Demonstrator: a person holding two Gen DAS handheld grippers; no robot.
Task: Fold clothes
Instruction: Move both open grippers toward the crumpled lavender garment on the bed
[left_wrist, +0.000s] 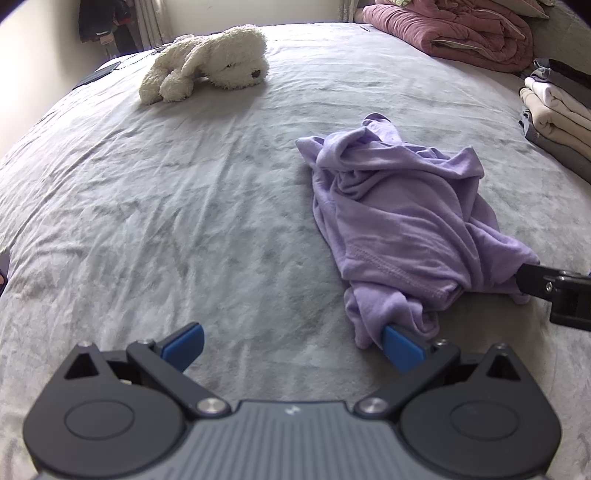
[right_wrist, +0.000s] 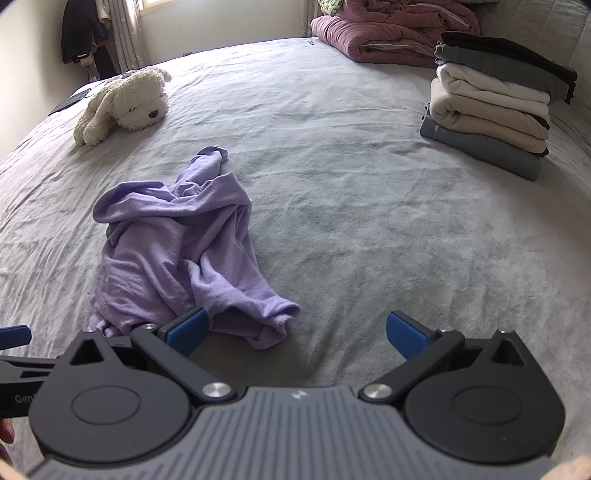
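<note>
A crumpled lilac shirt (left_wrist: 402, 218) lies in a heap on the grey bedspread (left_wrist: 184, 221). My left gripper (left_wrist: 293, 345) is open at the shirt's near left corner, and its right blue pad (left_wrist: 400, 345) touches the bunched hem. In the right wrist view the same shirt (right_wrist: 177, 251) sits left of centre. My right gripper (right_wrist: 297, 330) is open at the shirt's near right edge, its left pad (right_wrist: 186, 330) against the fabric and its right pad over bare bedspread (right_wrist: 369, 240). Nothing is held between either pair of fingers.
A white plush dog (left_wrist: 210, 61) lies at the far left of the bed. A stack of folded clothes (right_wrist: 491, 107) stands at the right, with a rolled pink quilt (right_wrist: 391, 29) behind it. Dark clothes hang by the curtain at the back left.
</note>
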